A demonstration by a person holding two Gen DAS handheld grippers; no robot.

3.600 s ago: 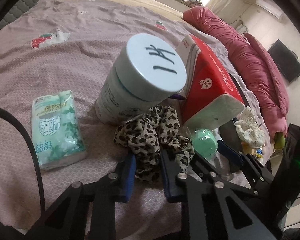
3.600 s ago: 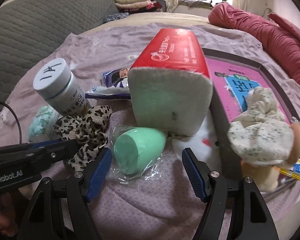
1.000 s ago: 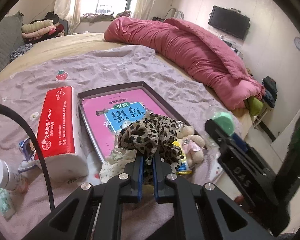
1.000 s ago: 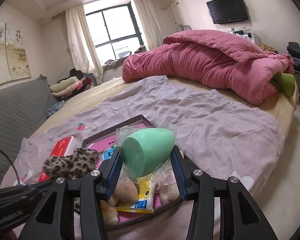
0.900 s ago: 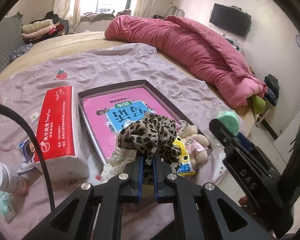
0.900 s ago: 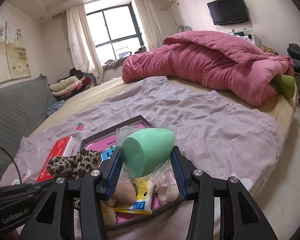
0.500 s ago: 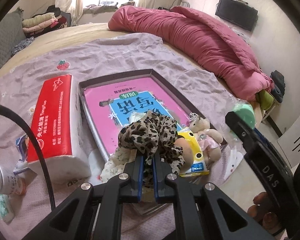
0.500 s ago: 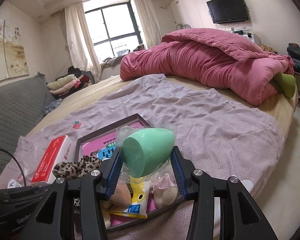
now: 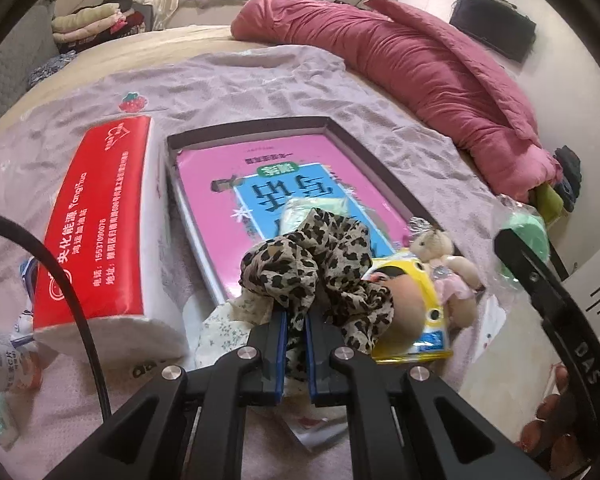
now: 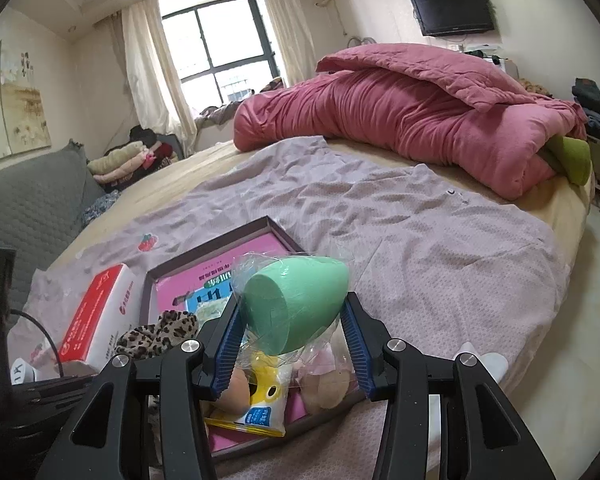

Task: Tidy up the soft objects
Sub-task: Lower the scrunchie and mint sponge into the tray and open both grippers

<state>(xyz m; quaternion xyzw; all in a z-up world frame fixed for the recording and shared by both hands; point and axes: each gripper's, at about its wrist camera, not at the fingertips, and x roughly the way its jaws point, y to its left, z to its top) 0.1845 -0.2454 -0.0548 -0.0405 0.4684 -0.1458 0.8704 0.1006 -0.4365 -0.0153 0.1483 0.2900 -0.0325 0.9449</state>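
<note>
A shallow box lid (image 9: 372, 152) was laid on the bedspread (image 9: 260, 80), with a tissue pack (image 9: 96, 224) just beside it on the left. A booklet (image 9: 236, 168) was laid inside the lid, and a small doll (image 9: 444, 256) and a snack packet (image 9: 420, 320) were placed at its near end. A rolled quilt (image 9: 420, 64) was piled far right.
</note>
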